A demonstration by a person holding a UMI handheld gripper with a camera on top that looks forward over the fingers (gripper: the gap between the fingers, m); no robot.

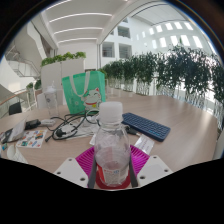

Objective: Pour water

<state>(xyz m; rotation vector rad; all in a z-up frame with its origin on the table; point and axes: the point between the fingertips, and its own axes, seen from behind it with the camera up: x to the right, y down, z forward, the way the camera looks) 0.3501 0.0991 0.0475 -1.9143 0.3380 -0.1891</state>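
A clear plastic water bottle [111, 148] with a white cap stands upright between my gripper's [112, 176] magenta pads [85, 162]. Both fingers press on its lower body, so the gripper is shut on the bottle. A red ring shows around the bottle's base, between the fingertips. The bottle hides whatever lies straight ahead of the fingers.
A round pale table [185, 135] stretches beyond the bottle. On it lie a dark blue keyboard [146, 125], black cables [68, 125] and small items [25, 138]. A green bag [84, 88] stands farther back, with potted plants [165, 72] behind.
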